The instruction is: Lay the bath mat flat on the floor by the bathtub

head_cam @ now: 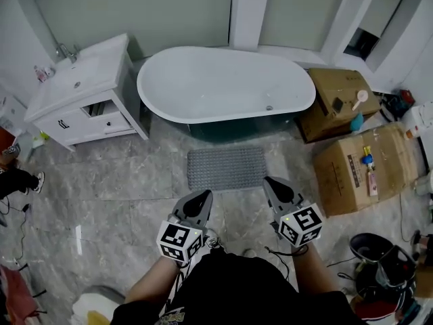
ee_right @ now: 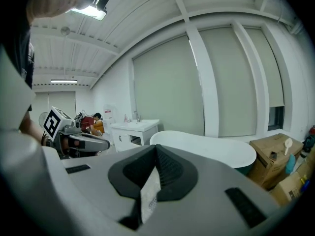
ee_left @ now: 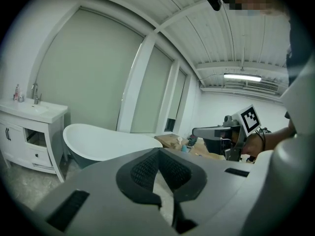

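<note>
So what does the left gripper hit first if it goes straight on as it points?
Probably the bathtub: the left gripper points about level at its side, passing above the bath mat. Depth is unclear.

No legible text, brand or number is showing in any view.

- Larger cardboard box (head_cam: pixel 345 181): is carrying a dark printed strip on its top face (too small to read).
- Smaller cardboard box (head_cam: pixel 331 87): is showing one dark patch, which is also unreadable.
- Marker cube (head_cam: pixel 178 241) on the left gripper (head_cam: pixel 201 196) and marker cube (head_cam: pixel 302 223) on the right gripper (head_cam: pixel 274 181): both are displaying black-and-white square patterns only (blocks, no letters or digits).
</note>
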The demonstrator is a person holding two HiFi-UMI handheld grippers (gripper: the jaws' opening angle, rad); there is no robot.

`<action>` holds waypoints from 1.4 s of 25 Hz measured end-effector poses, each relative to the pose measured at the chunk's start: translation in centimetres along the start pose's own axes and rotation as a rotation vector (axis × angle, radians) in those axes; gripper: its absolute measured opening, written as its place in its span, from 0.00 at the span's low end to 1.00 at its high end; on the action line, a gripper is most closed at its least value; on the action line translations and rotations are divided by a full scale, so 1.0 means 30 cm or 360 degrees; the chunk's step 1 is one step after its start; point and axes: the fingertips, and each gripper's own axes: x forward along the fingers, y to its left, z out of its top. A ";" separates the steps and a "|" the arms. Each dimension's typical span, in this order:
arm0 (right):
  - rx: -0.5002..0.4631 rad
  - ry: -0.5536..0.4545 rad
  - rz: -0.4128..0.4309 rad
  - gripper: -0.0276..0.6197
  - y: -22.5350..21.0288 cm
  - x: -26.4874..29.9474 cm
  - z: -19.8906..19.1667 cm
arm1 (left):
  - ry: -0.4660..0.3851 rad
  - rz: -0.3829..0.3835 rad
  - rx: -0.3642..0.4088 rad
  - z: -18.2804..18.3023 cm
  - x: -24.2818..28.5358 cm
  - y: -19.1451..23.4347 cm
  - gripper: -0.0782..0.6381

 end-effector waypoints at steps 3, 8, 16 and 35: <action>-0.0020 -0.0032 0.0016 0.07 0.000 -0.105 0.010 | -0.0015 0.0024 -0.0013 -0.016 -0.030 -0.092 0.13; -0.0046 -0.0083 0.0038 0.07 -0.040 -0.312 -0.004 | -0.0044 0.0058 -0.0090 -0.044 -0.058 -0.302 0.13; -0.0062 -0.0128 0.0151 0.07 -0.047 -0.534 -0.057 | -0.0084 0.0151 -0.0036 -0.101 -0.142 -0.575 0.13; -0.0008 -0.0074 0.0247 0.07 0.021 -0.570 -0.141 | -0.0090 0.0288 -0.0056 -0.147 -0.256 -0.591 0.13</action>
